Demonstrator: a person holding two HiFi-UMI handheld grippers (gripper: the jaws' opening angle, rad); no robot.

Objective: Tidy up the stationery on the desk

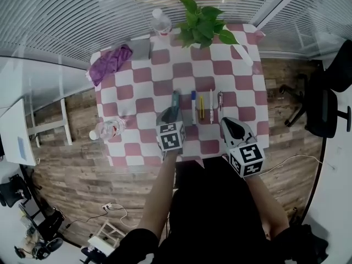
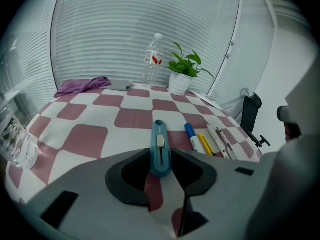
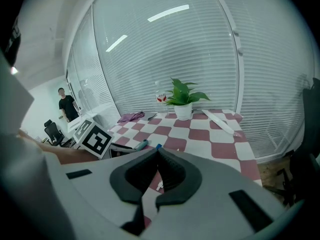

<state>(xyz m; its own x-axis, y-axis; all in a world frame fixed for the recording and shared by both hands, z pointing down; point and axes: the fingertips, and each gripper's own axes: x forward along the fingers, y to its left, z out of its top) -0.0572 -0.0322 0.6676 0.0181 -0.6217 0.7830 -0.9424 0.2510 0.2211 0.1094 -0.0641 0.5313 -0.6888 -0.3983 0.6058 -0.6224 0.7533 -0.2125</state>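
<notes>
A teal utility knife (image 1: 175,100) lies lengthwise on the checked desk (image 1: 137,87), left of a row of pens. The row holds a blue marker (image 1: 193,106), a yellow pen (image 1: 201,108) and two pale pens (image 1: 210,106). My left gripper (image 1: 171,114) is at the knife's near end. In the left gripper view both pads press the sides of the knife (image 2: 160,151), so the left gripper (image 2: 160,164) is shut on it. The marker (image 2: 191,135) lies just to its right. My right gripper (image 1: 231,126) hovers at the desk's near right edge, and its jaws (image 3: 157,156) are shut with nothing between them.
A potted plant (image 1: 201,23) and an upright water bottle (image 1: 160,22) stand at the far edge. A purple cloth (image 1: 110,62) lies at the far left, a clear bottle (image 1: 108,129) at the near left, a long white object (image 1: 242,55) at the far right. An office chair (image 1: 324,98) stands right of the desk.
</notes>
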